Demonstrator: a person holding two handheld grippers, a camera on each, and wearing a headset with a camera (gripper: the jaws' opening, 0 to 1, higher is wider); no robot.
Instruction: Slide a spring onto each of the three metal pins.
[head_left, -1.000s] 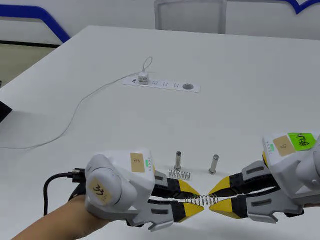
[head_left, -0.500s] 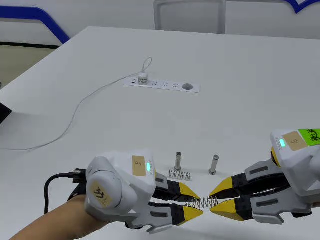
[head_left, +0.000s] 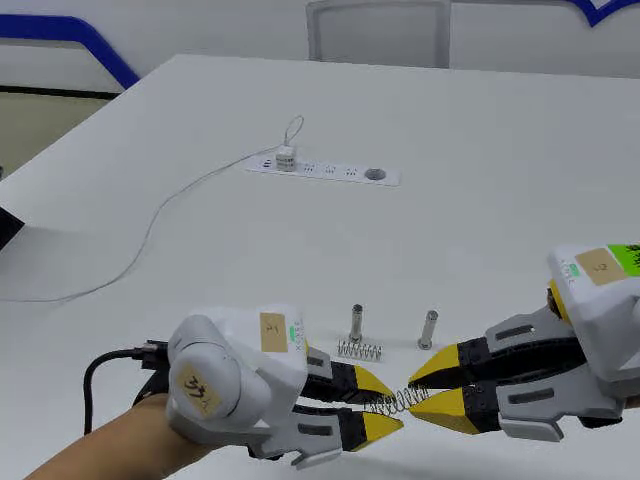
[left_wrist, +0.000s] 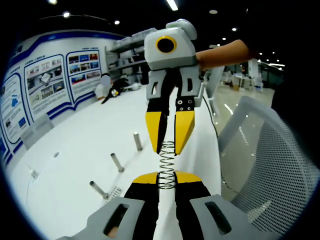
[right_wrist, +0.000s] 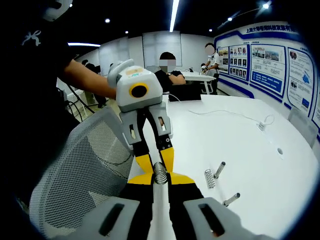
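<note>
White workbench (head_left: 480, 220): left gripper (head_left: 393, 403) and right gripper (head_left: 413, 390) both pinch one slim silver coil spring (head_left: 402, 399); grey metal pins (head_left: 355, 322) (head_left: 428, 328), apparently upright, at twelve o'clock.

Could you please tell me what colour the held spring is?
The spring is silver metal, clearest in the left gripper view.

White table (head_left: 500, 200), smooth and matte. Toward the far side, a white power strip (head_left: 325, 170) lying flat, with a small white plug (head_left: 286, 156) seated at its left end and a thin white cable (head_left: 150, 235) trailing leftward across the top. Nearer — two short metal pins standing upright and apart, the left pin (head_left: 355, 323) and the right pin (head_left: 429, 328). Just beside the left pin's foot, a loose spring (head_left: 359, 350) lying on its side. In the left gripper view, a third pin (left_wrist: 136, 141) upright, farther along the same row.
</note>
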